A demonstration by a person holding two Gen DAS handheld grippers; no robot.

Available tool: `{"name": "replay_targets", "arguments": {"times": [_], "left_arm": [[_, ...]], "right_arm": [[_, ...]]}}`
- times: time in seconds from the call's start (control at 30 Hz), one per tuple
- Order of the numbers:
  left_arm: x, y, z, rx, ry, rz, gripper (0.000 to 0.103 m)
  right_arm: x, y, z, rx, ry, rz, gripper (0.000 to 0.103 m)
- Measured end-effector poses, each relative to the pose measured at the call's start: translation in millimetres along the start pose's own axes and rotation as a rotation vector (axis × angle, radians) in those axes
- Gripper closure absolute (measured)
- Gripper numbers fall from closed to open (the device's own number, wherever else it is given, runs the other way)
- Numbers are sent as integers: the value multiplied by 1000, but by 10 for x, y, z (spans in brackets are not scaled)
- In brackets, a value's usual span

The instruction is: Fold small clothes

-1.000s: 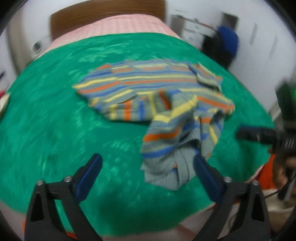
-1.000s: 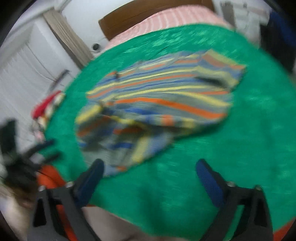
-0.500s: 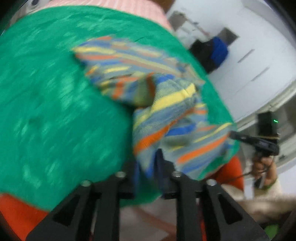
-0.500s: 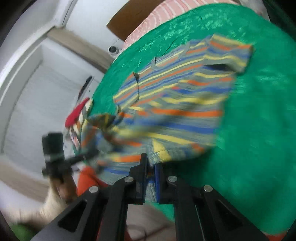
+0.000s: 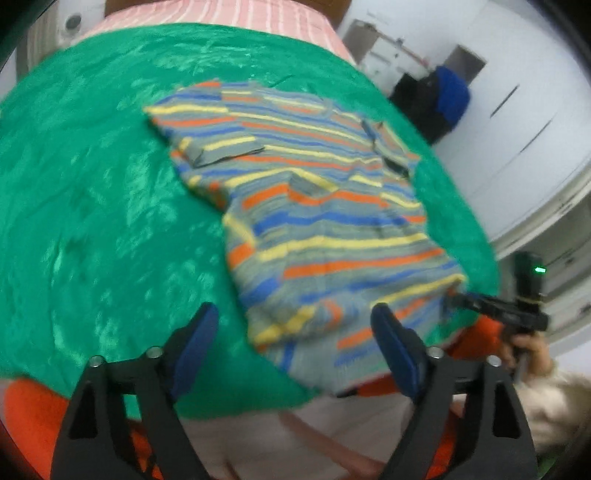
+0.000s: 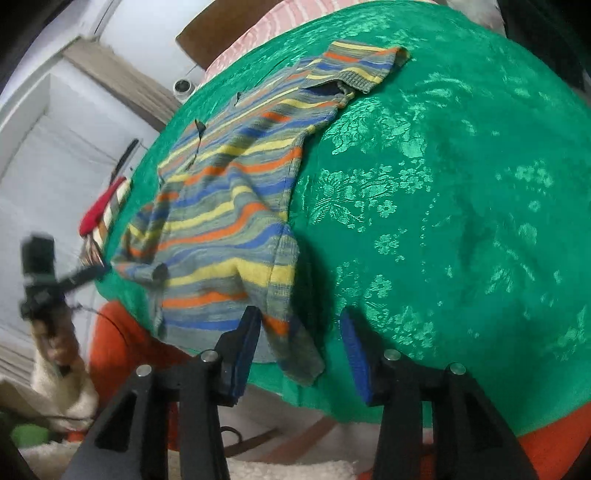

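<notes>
On the green bedspread (image 5: 92,206), at its left side, nothing lay; the striped sweater (image 5: 325,221) sat right of centre, spread out flat with its hem hanging over the near edge of the bed and its neck toward the far headboard (image 6: 221,27). The left gripper (image 5: 295,343) hovered over the near left corner of the hem, its jaws opening to their widest, with cloth under the gap but neither pad pressing on it. Further right, at the other hem corner, the right gripper (image 6: 299,347) had its jaws about half apart and opening; the corner of the hem hung loosely between them, against the left pad at most, and no longer pinched. Seen from the right wrist, one sleeve (image 6: 365,66) lay stretched toward the far right. As a judgement, the task was only at its start: the garment seemed laid out and straightened, while no fold showed yet, so the sleeves and body remained to be folded over.
</notes>
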State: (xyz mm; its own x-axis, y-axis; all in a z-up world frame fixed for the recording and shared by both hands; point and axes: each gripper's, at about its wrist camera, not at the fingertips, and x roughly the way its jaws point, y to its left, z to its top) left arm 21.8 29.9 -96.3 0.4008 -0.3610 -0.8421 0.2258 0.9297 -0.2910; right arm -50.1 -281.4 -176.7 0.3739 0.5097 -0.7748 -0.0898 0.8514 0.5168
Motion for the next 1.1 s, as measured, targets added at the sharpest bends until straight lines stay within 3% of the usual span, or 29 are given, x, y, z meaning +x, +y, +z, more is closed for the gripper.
{"name": "replay_targets", "arguments": {"times": [0.07,0.13,0.17,0.2,0.23,0.27,0.43,0.47,0.53,0.57,0.6,0.63,0.67,0.73,0.77,0.83,0.87,0.9,0.93,1.0,1.1], "left_arm": [[295,-65,84,-12,10,118,17],[494,-10,87,-20,36,213,39],[584,93,41,-47,83,231,67],[581,222,-29,-81,117,192,85],[555,320,-85,-105,139,159,88],[463,470,-176,-128,167,139,88],[-31,901,-447,-140,154,274,73],[-125,967,-479,-151,137,268,68],[-210,971,-503,-168,110,189,44],[-210,967,-522,-177,95,138,26],[-189,947,-541,-176,88,121,19],[-146,898,-564,-157,93,124,19],[-32,815,-574,-105,116,153,19],[134,703,-597,-24,141,219,21],[207,661,-605,2,150,235,27],[359,609,-629,38,194,233,52],[412,600,-642,51,210,223,77],[419,600,-645,53,221,217,99],[394,617,-640,38,250,181,99],[235,648,-598,0,259,108,100],[-233,717,-591,-20,241,-21,100]], "right_arm": [[78,23,-15,-24,9,-5,57],[161,62,-8,-46,11,4,58],[176,74,-9,-54,14,9,61],[172,83,-21,-60,17,12,67],[156,91,-38,-66,23,16,86],[136,101,-57,-77,29,14,92],[-27,83,-137,-96,22,-10,91],[-33,71,-141,-92,21,-11,90],[-13,41,-143,-82,18,-6,89],[2,23,-153,-74,21,4,82],[29,6,-152,-58,28,16,75],[39,-2,-149,-47,31,26,62],[26,-5,-152,-38,26,47,54],[-13,11,-159,-49,15,58,53],[-38,25,-167,-65,10,47,53],[-9,46,-166,-92,20,36,53],[45,53,-169,-109,43,41,59],[117,78,-174,-138,76,30,71],[168,108,-178,-168,104,5,98],[97,135,-174,-156,149,10,99],[-321,239,-169,-132,175,109,99]]}}
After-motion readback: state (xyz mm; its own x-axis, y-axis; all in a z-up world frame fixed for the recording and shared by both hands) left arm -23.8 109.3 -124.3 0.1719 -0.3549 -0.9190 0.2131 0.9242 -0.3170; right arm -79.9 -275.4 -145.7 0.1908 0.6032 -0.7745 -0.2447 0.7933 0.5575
